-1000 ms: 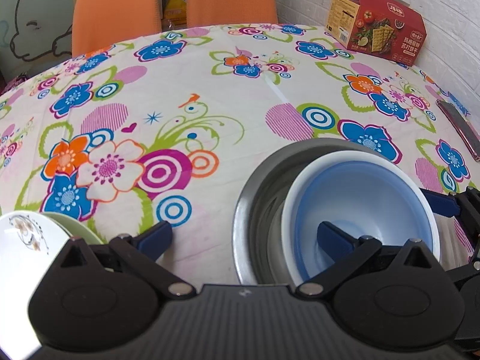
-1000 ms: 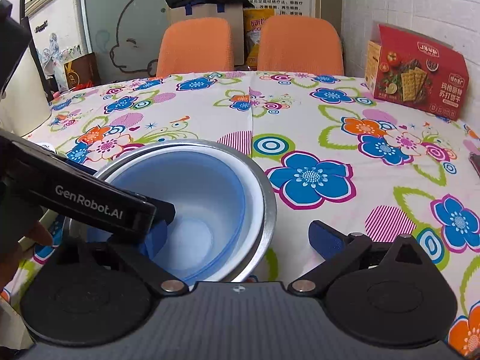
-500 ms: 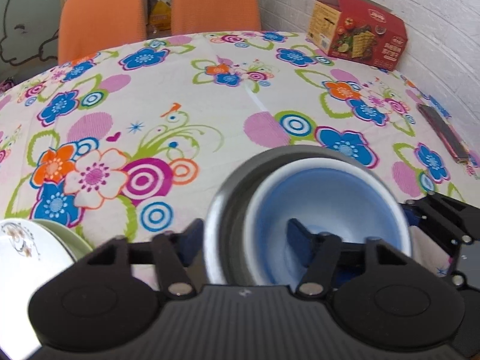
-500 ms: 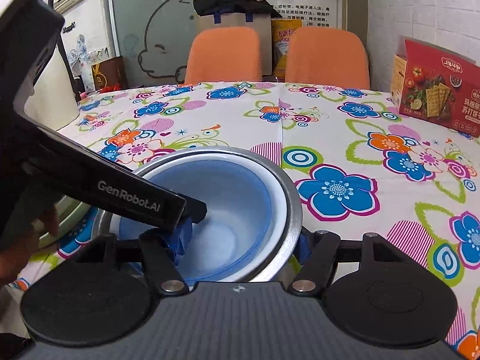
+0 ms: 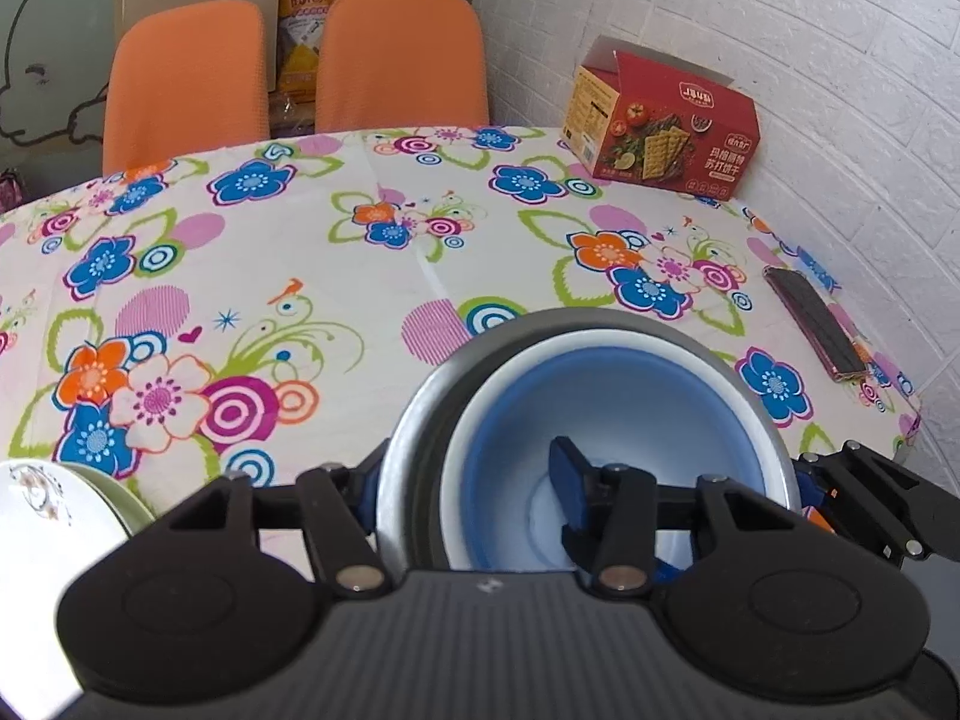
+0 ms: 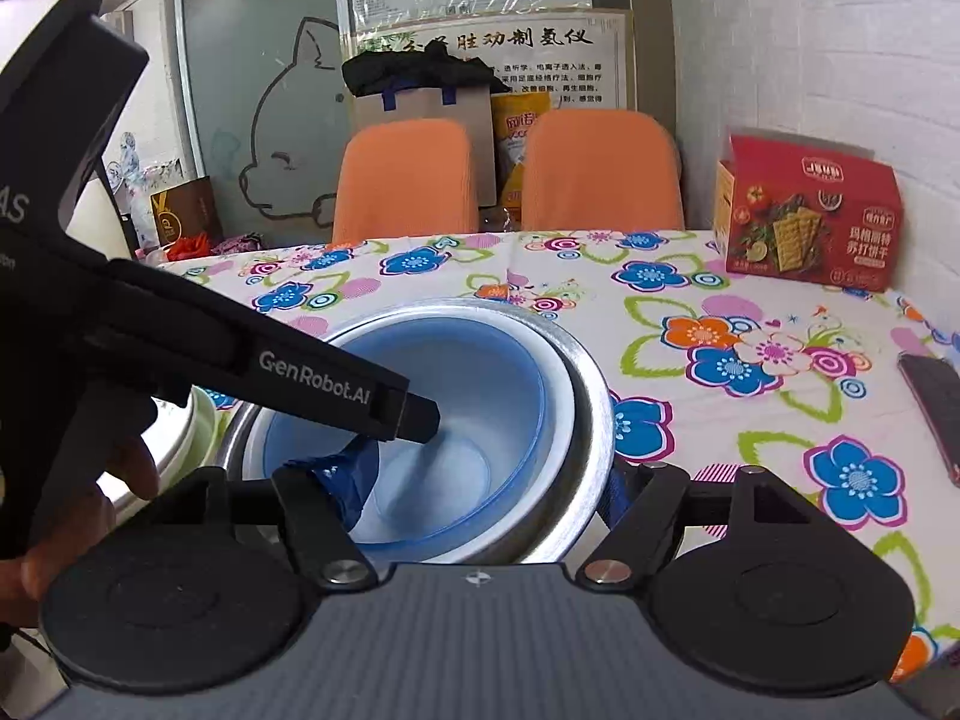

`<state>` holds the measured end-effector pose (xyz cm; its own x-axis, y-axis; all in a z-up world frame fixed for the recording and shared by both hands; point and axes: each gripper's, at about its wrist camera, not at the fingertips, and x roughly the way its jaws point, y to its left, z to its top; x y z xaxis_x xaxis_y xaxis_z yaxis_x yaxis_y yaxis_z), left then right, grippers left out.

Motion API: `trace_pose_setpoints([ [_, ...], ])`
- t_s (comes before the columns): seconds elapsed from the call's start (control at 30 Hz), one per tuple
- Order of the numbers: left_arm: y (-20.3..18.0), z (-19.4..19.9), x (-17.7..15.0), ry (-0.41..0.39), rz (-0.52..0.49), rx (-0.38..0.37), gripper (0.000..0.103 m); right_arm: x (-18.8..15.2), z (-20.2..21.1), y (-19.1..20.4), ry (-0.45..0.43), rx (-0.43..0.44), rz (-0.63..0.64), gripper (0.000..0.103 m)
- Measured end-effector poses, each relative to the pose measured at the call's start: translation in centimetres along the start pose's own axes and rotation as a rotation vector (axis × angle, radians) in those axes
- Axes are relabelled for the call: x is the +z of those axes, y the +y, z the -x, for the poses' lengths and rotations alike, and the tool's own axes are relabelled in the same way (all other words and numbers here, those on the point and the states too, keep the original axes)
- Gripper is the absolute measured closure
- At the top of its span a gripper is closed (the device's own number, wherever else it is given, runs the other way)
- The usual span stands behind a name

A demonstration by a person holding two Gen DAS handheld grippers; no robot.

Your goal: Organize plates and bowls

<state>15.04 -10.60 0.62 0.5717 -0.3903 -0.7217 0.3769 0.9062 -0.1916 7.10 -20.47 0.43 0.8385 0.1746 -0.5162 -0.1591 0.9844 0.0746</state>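
My left gripper (image 5: 468, 489) clamps steel bowl (image 5: 420, 420) rim, blue bowl (image 5: 630, 420) nested inside. My right gripper (image 6: 486, 480) pinches opposite rim. Cracker box (image 5: 666, 126) beyond steel bowl.

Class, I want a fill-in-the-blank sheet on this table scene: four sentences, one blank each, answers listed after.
1. The blue bowl sits nested inside a ____ bowl.
2. Both grippers, left gripper and right gripper, clamp the nested bowls at the ____.
3. The cracker box near the wall is mainly ____.
4. Behind the table stand two ____ chairs.

Answers: metal; rim; red; orange
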Motion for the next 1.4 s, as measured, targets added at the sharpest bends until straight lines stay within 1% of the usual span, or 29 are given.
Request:
trace_pose_setpoints([
  [0.07,0.4,1.3,-0.2,-0.015,0.014,0.007,0.055,0.2,0.4,0.9,-0.018,0.025,0.011,0.043],
  [0.17,2.4,3.7,-0.8,-0.05,0.042,0.06,0.055,0.8,0.1,3.2,-0.038,0.088,0.036,0.042],
  [0.33,8.3,8.2,-2.2,-0.095,0.121,0.207,0.055,1.9,-2.5,8.9,-0.048,0.26,0.082,0.041],
  [0.47,13.4,10.6,-4.3,-0.091,0.203,0.319,0.057,1.9,-5.1,13.5,-0.006,0.393,0.105,0.041],
  [0.53,15.5,11.0,-5.4,-0.078,0.241,0.351,0.057,1.7,-6.2,15.2,0.025,0.432,0.116,0.041],
  [0.6,17.3,11.0,-6.4,-0.063,0.277,0.366,0.058,1.3,-6.9,16.6,0.054,0.453,0.127,0.041],
  [0.7,19.0,10.6,-7.2,-0.047,0.305,0.363,0.058,0.8,-7.5,17.7,0.085,0.455,0.137,0.041],
  [0.83,20.0,9.4,-7.6,-0.031,0.314,0.337,0.058,0.4,-8.4,18.2,0.116,0.431,0.142,0.041],
  [0.9,20.1,8.9,-7.6,-0.038,0.299,0.328,0.06,0.1,-9.0,18.2,0.128,0.417,0.136,0.04],
  [0.93,19.9,8.7,-7.6,-0.041,0.284,0.332,0.059,0.0,-9.2,18.1,0.13,0.416,0.135,0.04],
  [0.97,19.8,8.5,-7.5,-0.043,0.274,0.333,0.058,-0.1,-9.3,18.0,0.137,0.418,0.126,0.04],
  [1.03,19.6,8.3,-7.5,-0.044,0.261,0.324,0.049,-0.1,-9.7,17.9,0.157,0.423,0.111,0.04],
  [1.07,19.6,8.3,-7.6,-0.049,0.258,0.318,0.04,-0.1,-9.8,17.9,0.161,0.429,0.112,0.04],
  [1.1,19.4,8.3,-7.6,-0.057,0.256,0.324,0.035,-0.1,-9.7,18.0,0.165,0.428,0.115,0.041],
  [1.13,19.3,8.6,-7.6,-0.073,0.251,0.34,0.034,0.0,-9.7,17.9,0.167,0.426,0.115,0.041],
  [1.2,19.1,9.3,-7.5,-0.108,0.236,0.38,0.029,0.3,-9.2,17.4,0.141,0.402,0.105,0.041],
  [1.3,19.1,11.2,-7.1,-0.179,0.247,0.416,0.029,1.2,-7.4,15.6,0.057,0.363,0.057,0.041],
  [1.4,19.1,13.0,-6.8,-0.234,0.291,0.414,0.029,1.7,-5.3,13.4,-0.034,0.339,-0.016,0.04],
])
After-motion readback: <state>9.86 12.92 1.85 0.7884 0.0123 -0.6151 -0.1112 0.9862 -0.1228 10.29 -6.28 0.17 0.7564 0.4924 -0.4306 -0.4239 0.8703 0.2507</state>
